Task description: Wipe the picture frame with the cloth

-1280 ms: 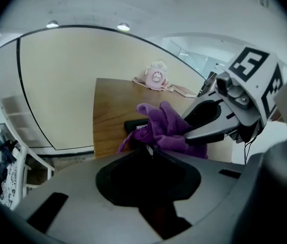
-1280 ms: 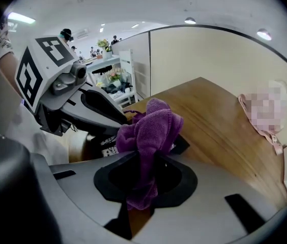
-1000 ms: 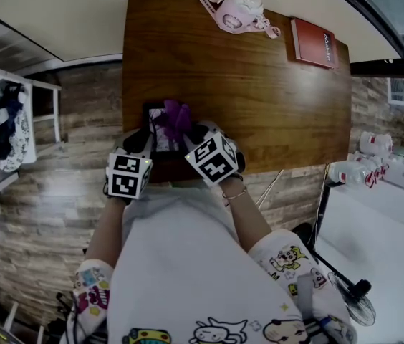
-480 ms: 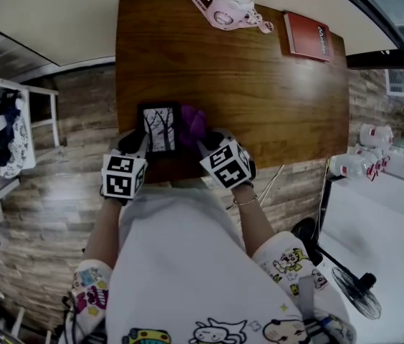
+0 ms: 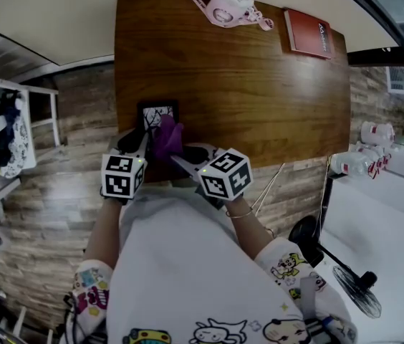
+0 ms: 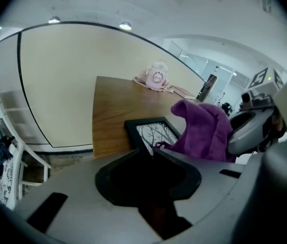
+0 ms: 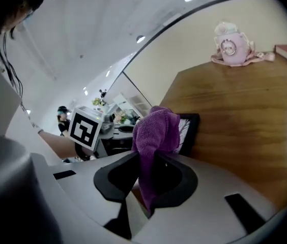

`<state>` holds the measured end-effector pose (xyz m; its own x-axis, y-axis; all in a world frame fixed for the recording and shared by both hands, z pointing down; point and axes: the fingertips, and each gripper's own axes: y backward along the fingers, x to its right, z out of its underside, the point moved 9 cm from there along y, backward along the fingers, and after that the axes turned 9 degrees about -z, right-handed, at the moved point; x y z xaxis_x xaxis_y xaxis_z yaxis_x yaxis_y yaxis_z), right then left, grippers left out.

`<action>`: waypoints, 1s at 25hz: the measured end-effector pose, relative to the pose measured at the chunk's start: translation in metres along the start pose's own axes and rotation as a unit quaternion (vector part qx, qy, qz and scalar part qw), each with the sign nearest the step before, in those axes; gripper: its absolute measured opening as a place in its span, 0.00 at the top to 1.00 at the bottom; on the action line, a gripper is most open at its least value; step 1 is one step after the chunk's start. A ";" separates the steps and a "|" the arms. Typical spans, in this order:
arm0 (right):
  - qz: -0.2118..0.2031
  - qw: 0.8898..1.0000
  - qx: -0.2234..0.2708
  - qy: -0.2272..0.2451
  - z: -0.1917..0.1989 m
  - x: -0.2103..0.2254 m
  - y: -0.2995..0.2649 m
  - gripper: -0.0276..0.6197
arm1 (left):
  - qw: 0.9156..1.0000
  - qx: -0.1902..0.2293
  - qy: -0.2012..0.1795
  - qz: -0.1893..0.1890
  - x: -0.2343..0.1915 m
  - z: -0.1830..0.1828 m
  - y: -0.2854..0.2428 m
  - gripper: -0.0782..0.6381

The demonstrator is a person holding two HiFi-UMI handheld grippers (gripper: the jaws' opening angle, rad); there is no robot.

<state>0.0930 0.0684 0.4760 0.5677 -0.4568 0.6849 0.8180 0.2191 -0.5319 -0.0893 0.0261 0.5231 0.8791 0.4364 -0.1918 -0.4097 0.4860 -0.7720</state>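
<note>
A black picture frame (image 5: 157, 113) with a bare-tree print lies near the front edge of the wooden table (image 5: 259, 77). My left gripper (image 5: 143, 143) is shut on the frame's near edge; the frame (image 6: 151, 131) runs out from between its jaws in the left gripper view. My right gripper (image 5: 182, 162) is shut on a purple cloth (image 5: 166, 136), which drapes over the frame's lower right part. In the right gripper view the cloth (image 7: 154, 136) rises from the jaws and covers most of the frame (image 7: 188, 131).
A pink bag-like object (image 5: 231, 7) and a red book (image 5: 308, 34) lie at the table's far edge. A white shelf with clutter (image 5: 5, 127) stands to the left. A fan (image 5: 359, 292) and white bottles (image 5: 374, 163) are to the right on the floor side.
The right gripper has swung the cloth from beside the frame's right edge back onto the frame and has rolled, its marker cube now lower and further right. The left gripper kept still.
</note>
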 end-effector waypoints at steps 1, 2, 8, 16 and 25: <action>-0.012 1.000 -0.002 -0.013 0.003 -0.002 -0.008 0.86 | 1.000 -0.001 0.000 0.001 0.000 0.000 0.000 0.78; -0.021 0.999 -0.006 -0.024 0.005 -0.002 -0.016 0.86 | 1.000 -0.001 0.001 0.001 0.001 0.000 0.000 0.78; -0.045 0.996 -0.023 -0.074 0.009 0.001 -0.055 0.86 | 1.000 0.005 0.005 0.003 -0.001 0.001 -0.001 0.78; -0.015 0.997 -0.051 -0.064 0.009 0.006 -0.068 0.86 | 1.000 0.008 0.004 0.008 -0.001 0.000 0.000 0.78; -0.006 0.996 -0.078 -0.038 0.007 0.008 -0.066 0.86 | 1.000 0.008 0.002 0.007 -0.001 0.001 0.000 0.78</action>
<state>0.0442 0.0565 0.5199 0.5687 -0.3914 0.7234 0.8033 0.0753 -0.5908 -0.0898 0.0261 0.5238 0.8742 0.4406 -0.2042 -0.4252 0.4914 -0.7601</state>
